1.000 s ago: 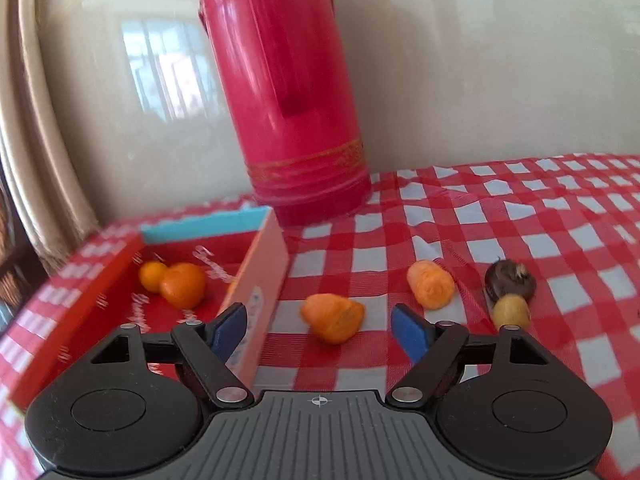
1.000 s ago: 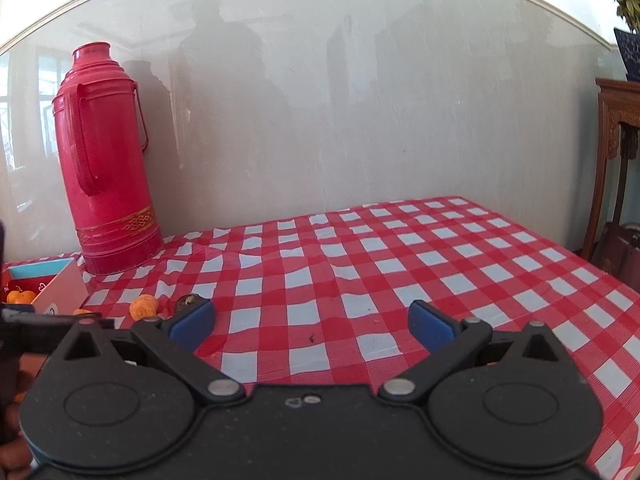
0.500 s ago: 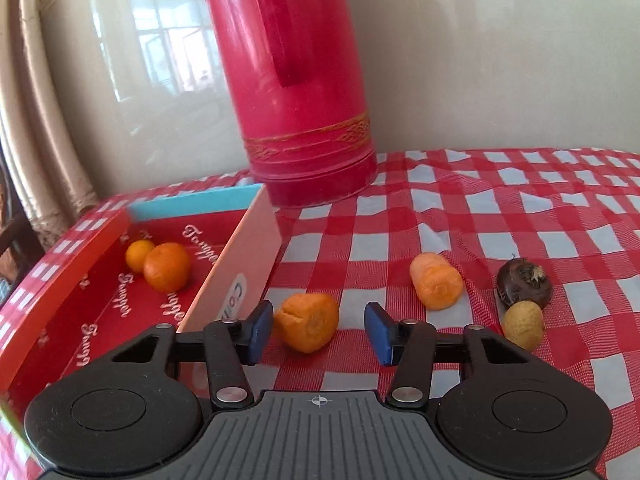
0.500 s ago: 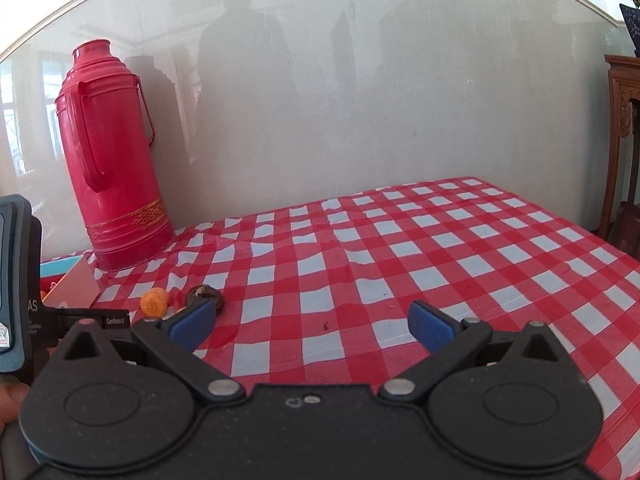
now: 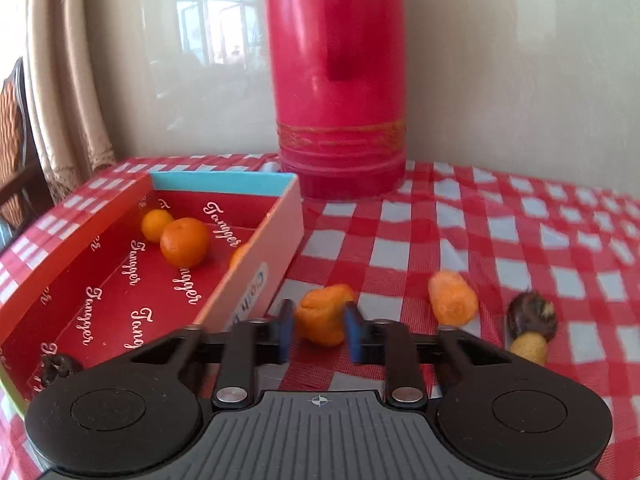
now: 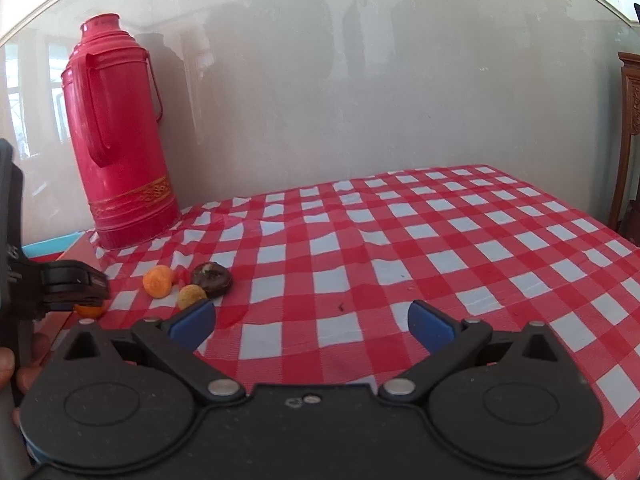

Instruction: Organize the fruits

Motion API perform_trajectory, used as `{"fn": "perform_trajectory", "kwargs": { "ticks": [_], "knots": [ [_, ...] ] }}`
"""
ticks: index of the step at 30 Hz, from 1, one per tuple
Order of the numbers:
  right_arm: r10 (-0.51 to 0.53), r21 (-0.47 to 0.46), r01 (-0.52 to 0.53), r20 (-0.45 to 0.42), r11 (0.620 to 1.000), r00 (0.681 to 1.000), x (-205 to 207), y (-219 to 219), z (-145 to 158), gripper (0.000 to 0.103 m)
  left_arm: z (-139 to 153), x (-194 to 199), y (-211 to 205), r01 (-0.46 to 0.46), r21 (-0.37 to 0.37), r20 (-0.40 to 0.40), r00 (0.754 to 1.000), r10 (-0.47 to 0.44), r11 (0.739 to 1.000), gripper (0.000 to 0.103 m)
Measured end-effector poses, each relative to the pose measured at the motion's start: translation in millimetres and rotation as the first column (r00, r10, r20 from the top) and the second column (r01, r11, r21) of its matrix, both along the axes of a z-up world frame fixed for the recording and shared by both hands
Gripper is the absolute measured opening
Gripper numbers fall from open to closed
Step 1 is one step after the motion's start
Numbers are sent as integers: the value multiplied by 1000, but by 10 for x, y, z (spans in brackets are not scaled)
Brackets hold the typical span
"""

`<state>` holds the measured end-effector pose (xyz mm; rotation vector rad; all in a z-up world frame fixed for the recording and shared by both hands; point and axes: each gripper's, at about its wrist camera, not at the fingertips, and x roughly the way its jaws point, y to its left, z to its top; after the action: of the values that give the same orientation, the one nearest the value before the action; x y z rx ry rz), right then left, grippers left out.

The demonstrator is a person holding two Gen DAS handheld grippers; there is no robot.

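Note:
In the left wrist view my left gripper (image 5: 320, 332) is closing its jaws, and the blue pads press both sides of an orange carrot piece (image 5: 324, 316) just above the checked cloth, beside the red box (image 5: 260, 276). Two tangerines (image 5: 185, 242) lie in the box. To the right lie a second carrot piece (image 5: 452, 298), a dark round fruit (image 5: 532, 316) and a small yellow one (image 5: 528, 347). My right gripper (image 6: 311, 320) hangs open over the cloth with nothing between its fingers. These three items (image 6: 191, 295) lie ahead of it to the left.
A tall red thermos (image 5: 340, 80) stands against the wall behind the box. A dark lump (image 5: 58, 366) lies in the box's near corner. The checked tablecloth (image 6: 440, 240) runs far to the right. A wooden chair (image 6: 630, 140) stands at the right edge.
The left jaws have come together from wide open onto the carrot piece. The left view has tilted a little. The right gripper has stayed open.

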<state>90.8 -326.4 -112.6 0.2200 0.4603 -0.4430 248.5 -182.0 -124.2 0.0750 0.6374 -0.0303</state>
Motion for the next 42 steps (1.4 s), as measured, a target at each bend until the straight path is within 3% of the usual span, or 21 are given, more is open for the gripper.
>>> {"fn": "perform_trajectory", "kwargs": {
  "ticks": [2,8,11,19,25,26,27,32,34,35,37,42],
  "knots": [
    [8,-10,-8,10,1000,1000,-1,26,12,97,32,-28,-5,16,16,23,1000,-16,1000,2],
    [23,-4,-23,5,1000,1000,-20,41,3,97,-18,-63,-119,27,82,21,999,-29,996,3],
    [30,-17,-30,-7,999,1000,-22,46,-18,97,-26,10,-99,9,75,-1,1000,-9,997,40],
    [24,-11,-24,-10,1000,1000,-17,5,-38,97,-51,102,-190,8,86,0,1000,-8,996,45],
    [21,-4,-21,0,1000,1000,-27,5,-33,97,-21,38,-107,-6,53,17,1000,5,999,29],
    [21,-6,-21,5,1000,1000,-31,11,-25,97,-10,6,-115,-3,61,29,1000,1,998,12],
    [22,-10,-22,9,1000,1000,-34,19,-18,97,1,-29,-131,10,67,38,999,-12,998,10],
    [29,-14,-29,7,999,1000,-39,37,-21,97,-22,-114,-178,20,104,40,999,-24,994,9],
    [32,-10,-32,4,999,999,-35,39,-30,97,-24,-67,-145,3,97,28,1000,-5,995,18],
    [34,-9,-34,1,999,999,-28,38,-34,97,-30,-26,-122,-4,88,7,1000,4,996,35],
    [36,-10,-36,-3,999,999,-21,43,-39,97,-43,28,-74,-3,49,-30,1000,4,999,38],
    [40,-9,-40,-7,999,999,-6,51,-55,97,-49,52,-146,4,76,-11,1000,-3,997,45]
  ]
}}
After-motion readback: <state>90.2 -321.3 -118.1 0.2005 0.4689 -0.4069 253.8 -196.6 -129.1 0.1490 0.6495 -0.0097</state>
